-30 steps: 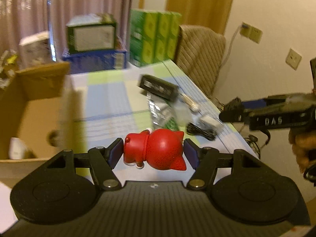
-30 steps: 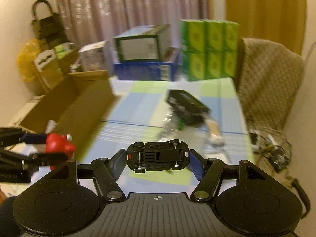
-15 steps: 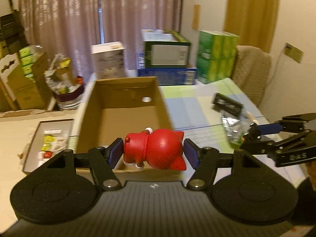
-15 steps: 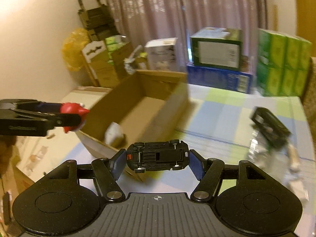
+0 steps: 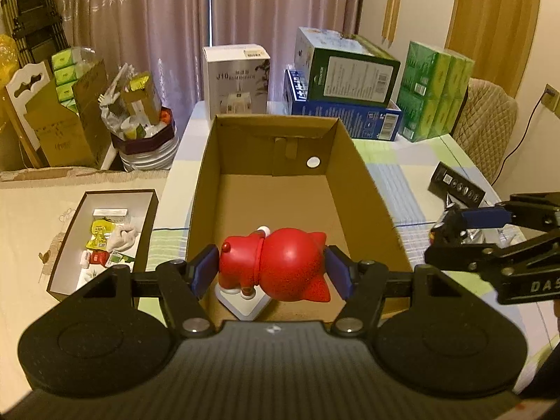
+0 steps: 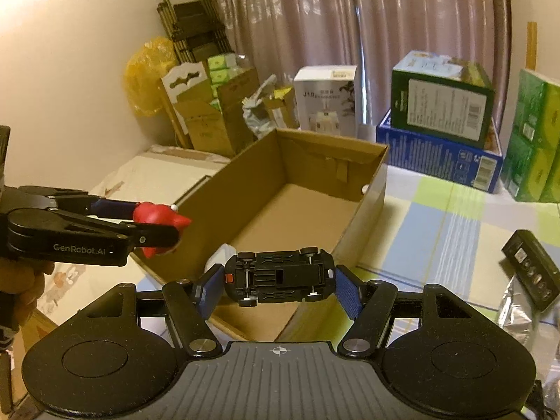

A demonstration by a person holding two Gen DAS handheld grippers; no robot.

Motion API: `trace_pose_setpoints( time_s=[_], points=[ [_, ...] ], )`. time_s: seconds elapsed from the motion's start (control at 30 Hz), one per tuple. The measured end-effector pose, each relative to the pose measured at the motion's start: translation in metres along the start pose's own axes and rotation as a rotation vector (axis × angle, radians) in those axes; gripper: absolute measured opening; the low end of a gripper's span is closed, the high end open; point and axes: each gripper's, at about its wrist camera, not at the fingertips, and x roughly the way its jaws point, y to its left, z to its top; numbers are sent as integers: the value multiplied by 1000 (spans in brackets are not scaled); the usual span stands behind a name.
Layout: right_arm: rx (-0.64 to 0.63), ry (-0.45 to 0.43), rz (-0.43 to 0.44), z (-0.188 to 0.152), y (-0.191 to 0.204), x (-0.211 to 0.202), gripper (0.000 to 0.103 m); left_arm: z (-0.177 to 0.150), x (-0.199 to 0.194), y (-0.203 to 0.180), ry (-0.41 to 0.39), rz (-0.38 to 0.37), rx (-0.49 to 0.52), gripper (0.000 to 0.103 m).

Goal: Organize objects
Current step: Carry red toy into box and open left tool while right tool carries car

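My left gripper (image 5: 271, 271) is shut on a red cat-like figurine (image 5: 276, 267), held on its side over the near end of an open cardboard box (image 5: 364, 178). A white object (image 5: 243, 302) lies on the box floor below it. My right gripper (image 6: 278, 281) is shut on a black toy car (image 6: 278, 278), its underside facing me, over the box's near right corner (image 6: 371, 189). In the right wrist view the left gripper (image 6: 164, 225) with the figurine (image 6: 157, 215) hovers at the box's left wall. The right gripper (image 5: 451, 241) shows at the right of the left wrist view.
A black packaged item (image 5: 456, 185) and a silvery bag (image 6: 521, 309) lie on the checked tablecloth right of the box. Stacked blue and green cartons (image 5: 344, 80), green packs (image 5: 434, 94) and a white carton (image 5: 238, 80) line the far edge. A shallow tray of small items (image 5: 105, 238) sits left.
Both grippers swung left from the tablecloth clutter to the cardboard box, carrying the figurine and the car. The box now fills the middle of both views.
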Motion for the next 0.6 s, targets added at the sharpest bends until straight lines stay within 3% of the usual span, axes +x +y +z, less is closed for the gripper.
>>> trace_pose_setpoints(
  time_s=[0.23,0.33,0.6],
  points=[
    [1,21,5,-2,-2,18,64,-3,22,0,22,26,30,64],
    [-2,24,4,-2,-2,21,64,-1,17,1,-6,53,39,72],
    [5,19,2,-2,-1,19,64,0,0,15,-35,55,-16,72]
  ],
)
